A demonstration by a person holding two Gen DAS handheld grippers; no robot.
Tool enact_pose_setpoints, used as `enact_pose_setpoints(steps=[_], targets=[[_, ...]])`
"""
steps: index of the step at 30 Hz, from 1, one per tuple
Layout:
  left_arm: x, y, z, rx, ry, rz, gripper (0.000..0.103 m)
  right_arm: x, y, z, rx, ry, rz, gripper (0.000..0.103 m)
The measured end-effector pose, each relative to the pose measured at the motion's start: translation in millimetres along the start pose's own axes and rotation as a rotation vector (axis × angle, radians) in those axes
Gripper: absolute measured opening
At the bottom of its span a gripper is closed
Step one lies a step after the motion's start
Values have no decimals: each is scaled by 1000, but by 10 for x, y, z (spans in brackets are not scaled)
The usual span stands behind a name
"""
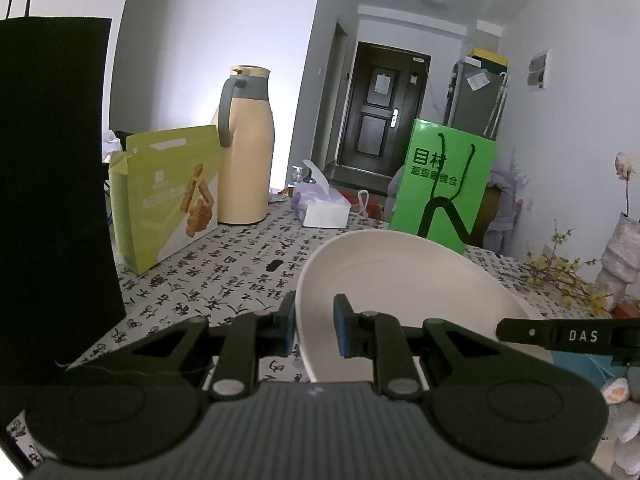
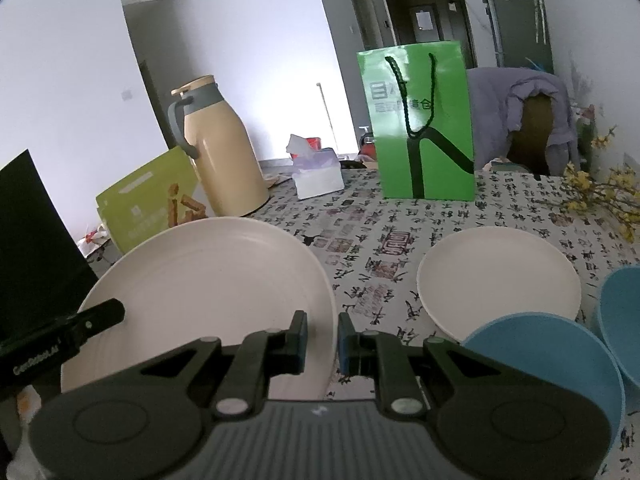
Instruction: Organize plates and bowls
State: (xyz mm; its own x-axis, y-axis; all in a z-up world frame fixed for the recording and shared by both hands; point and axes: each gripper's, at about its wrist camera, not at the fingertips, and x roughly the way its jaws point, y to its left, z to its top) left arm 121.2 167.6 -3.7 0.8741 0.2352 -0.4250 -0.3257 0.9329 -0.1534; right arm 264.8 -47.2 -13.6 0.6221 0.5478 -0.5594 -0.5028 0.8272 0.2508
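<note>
The table [image 2: 360,216], under a cloth printed with black calligraphy, carries everything here. At its far side stand a green paper bag [image 2: 424,128], a beige thermos jug [image 2: 224,152], a yellow-green snack box [image 2: 148,204] and a tissue box [image 2: 318,172].

The large cream plate [image 2: 208,288] is the biggest of the dishes. It is held at both sides: the left gripper [image 1: 315,330] is clenched on its left rim, one pad outside and one inside the dish, and the right gripper [image 2: 322,342] is clamped on its right rim in the same way. The plate appears tilted and lifted off the cloth, though its underside is hidden, so I cannot be sure that it is clear of the table.

To its right a smaller cream plate [image 2: 500,280] lies flat on the cloth, untouched. Nearer the camera sit two blue bowls [image 2: 548,356], close together at the right edge, one partly cut off by the frame.

By my judgement the task is at an early stage: nothing is stacked yet. The big plate is in hand; the small plate probably goes onto it, and the bowls remain to be nested.
</note>
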Motion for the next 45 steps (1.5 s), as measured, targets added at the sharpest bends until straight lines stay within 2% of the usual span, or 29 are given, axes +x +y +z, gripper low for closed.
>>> enact_pose_setpoints(steps=[45], targets=[[-478,-628,-269,38,-26,-141,19,-854,-591,-362,95,-67,-45,15]])
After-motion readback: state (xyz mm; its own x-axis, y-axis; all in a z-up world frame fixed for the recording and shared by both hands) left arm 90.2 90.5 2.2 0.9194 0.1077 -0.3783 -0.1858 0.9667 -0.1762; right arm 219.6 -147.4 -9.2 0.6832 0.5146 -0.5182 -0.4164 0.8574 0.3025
